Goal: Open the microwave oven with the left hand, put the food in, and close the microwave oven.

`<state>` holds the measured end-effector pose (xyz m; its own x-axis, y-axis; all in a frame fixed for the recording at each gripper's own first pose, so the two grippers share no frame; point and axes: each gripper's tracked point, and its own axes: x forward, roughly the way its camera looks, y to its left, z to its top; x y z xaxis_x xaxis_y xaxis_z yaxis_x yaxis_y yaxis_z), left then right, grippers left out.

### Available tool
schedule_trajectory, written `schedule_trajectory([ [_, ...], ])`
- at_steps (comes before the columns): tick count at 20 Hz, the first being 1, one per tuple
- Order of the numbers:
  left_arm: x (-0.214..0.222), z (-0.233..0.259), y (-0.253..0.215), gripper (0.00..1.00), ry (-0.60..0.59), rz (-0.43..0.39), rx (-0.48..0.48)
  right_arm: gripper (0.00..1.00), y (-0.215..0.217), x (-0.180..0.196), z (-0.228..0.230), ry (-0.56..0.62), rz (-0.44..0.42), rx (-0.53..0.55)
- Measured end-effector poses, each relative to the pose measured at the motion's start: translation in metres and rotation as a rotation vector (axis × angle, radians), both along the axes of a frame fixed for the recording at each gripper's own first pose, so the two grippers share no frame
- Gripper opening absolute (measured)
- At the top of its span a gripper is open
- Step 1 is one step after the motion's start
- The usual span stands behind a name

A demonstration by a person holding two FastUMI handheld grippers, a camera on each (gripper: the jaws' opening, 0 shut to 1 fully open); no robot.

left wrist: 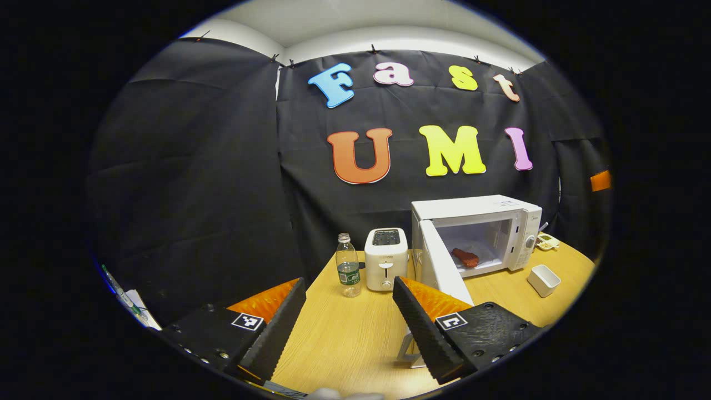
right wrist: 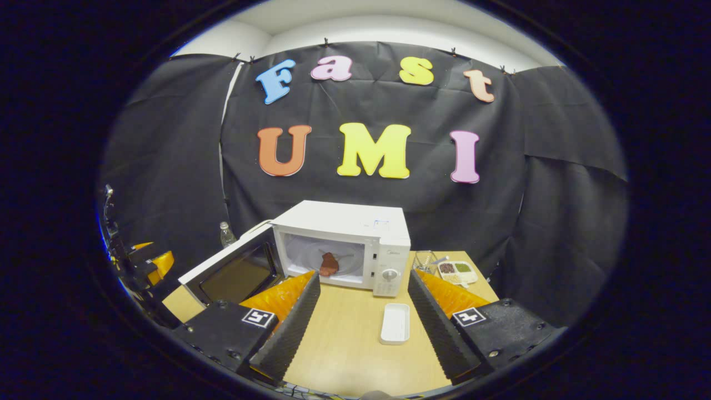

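Hovering spread and empty: left gripper (left wrist: 349, 328) above the table (left wrist: 344, 339), well short of the microwave (left wrist: 477, 233). Right gripper (right wrist: 364, 328) likewise spread, holding nothing, aimed at the oven front.

- Door (left wrist: 439, 266) stands swung wide on its left hinge; food (right wrist: 329, 264), a reddish piece, already lies on the turntable inside.
- Judged step left: shut the door with the left gripper.

Risks, as I read them:
1. Door edge sits just beside the toaster (left wrist: 386, 258); a push from the wrong side could drive it into the toaster, with the water bottle (left wrist: 348, 272) next in line.
2. A hard shove may slide the whole oven backward.
3. Small white dish (right wrist: 395, 323) lies in front of the oven; right gripper could clip it.
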<state>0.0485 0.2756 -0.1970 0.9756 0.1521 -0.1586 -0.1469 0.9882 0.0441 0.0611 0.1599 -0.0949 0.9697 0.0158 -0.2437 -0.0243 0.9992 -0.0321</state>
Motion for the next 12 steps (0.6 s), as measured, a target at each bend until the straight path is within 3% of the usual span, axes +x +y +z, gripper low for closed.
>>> schedule_trajectory([
  [1, 0.0, -0.003, 0.002, 0.82, 0.003, 0.0, -0.004, 1.0, -0.003, -0.004, 0.0, -0.001, -0.002, 0.01],
  [2, -0.001, -0.006, -0.002, 0.65, 0.005, -0.016, -0.009, 0.92, -0.005, -0.007, -0.003, 0.008, -0.009, 0.012],
  [3, -0.003, -0.006, 0.0, 0.5, -0.002, -0.012, -0.009, 0.91, -0.008, -0.009, -0.004, 0.015, -0.008, 0.018],
  [4, -0.005, -0.008, 0.007, 0.34, -0.004, 0.005, -0.001, 1.0, -0.008, -0.011, -0.005, 0.022, -0.003, 0.022],
  [6, -0.005, -0.021, 0.009, 0.03, 0.021, -0.006, -0.018, 1.0, -0.01, -0.015, -0.007, 0.037, -0.004, 0.034],
  [12, 0.003, -0.053, 0.017, 0.0, 0.074, -0.012, -0.02, 1.0, -0.02, -0.019, -0.005, 0.056, -0.019, 0.087],
])
